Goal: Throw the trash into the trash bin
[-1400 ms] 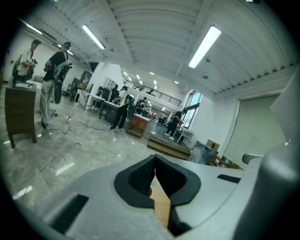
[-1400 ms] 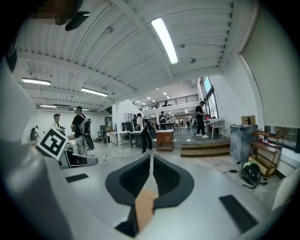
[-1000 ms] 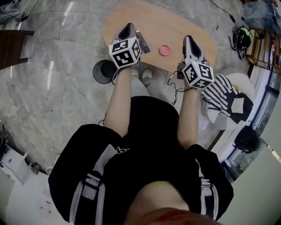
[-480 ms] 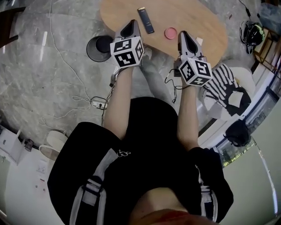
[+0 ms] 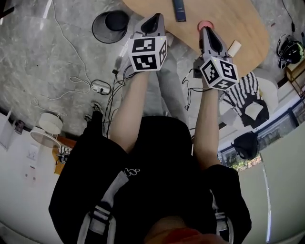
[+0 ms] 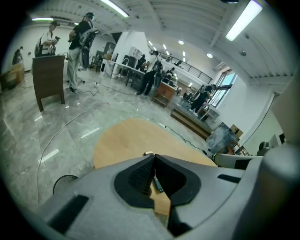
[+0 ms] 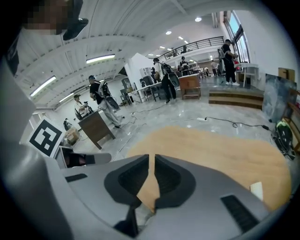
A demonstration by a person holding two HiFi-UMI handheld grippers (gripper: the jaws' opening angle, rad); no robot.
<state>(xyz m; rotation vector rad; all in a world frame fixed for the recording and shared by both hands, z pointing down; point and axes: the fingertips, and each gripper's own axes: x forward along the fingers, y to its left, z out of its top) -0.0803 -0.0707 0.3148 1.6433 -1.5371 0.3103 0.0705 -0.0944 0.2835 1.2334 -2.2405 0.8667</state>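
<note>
The worktop (image 5: 238, 19) is a smooth, pale wooden oval with rounded ends, standing on a glossy grey marble floor (image 5: 57, 57). Three small things lie on it: a slim dark bar (image 5: 179, 9), a flat round pink disc (image 5: 204, 23) and a small pale block (image 5: 234, 47) close to the near edge. The trash bin (image 5: 110, 26) is a round black tub on the floor, just off the worktop's left end and apart from all three.

The person holds both tools out over the near edge. The left tool (image 5: 156, 18) is matt grey plastic with black ribbed pads, and its tips are pressed together on nothing. The right tool (image 5: 206, 31) is built the same. Its jaws are all but closed, with only a sliver of wood grain showing between them, and they hold nothing.

From above, the pink disc peeks out just past the right tool's tip, yet the right gripper view does not show it. There I see only bare worktop (image 7: 225, 154) and the pale block (image 7: 256, 190) low at the right. In the left gripper view, the left tool (image 6: 153, 157) shows the dark bar (image 6: 157, 183) through the slot behind its tips, and a dark curved rim at the left may be the bin. Only the head view shows a black-and-white striped cloth (image 5: 240, 93) draped to the right.
</note>
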